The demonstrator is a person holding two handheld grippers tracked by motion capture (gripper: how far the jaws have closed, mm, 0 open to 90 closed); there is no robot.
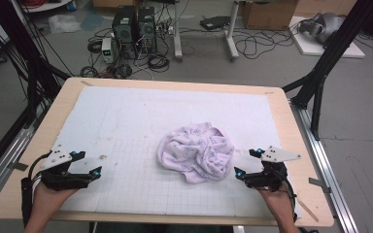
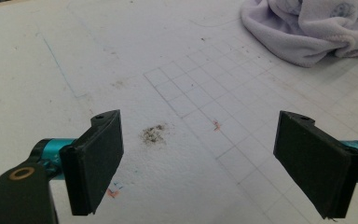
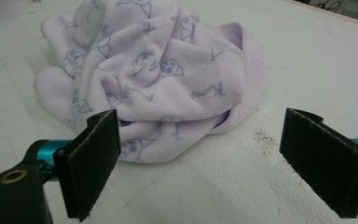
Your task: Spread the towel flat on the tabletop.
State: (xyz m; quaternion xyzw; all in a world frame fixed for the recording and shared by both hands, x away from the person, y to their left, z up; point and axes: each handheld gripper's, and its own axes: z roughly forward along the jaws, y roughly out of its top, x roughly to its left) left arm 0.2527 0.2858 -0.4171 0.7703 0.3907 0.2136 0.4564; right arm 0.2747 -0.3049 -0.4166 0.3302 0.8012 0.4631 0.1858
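Mid-mat, a crumpled lilac cloth [image 1: 196,152] is left bunched up. Just right of it, the right gripper [image 1: 246,162] is held with jaws apart; well left, the left gripper [image 1: 90,163] likewise. Probably several folds get pinched together, so spreading is botched.

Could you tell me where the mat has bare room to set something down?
The white mat is bare between the crumpled lilac cloth and the left gripper, and along its far edge. It is tight between the cloth and the right gripper, whose open jaws sit just short of it.
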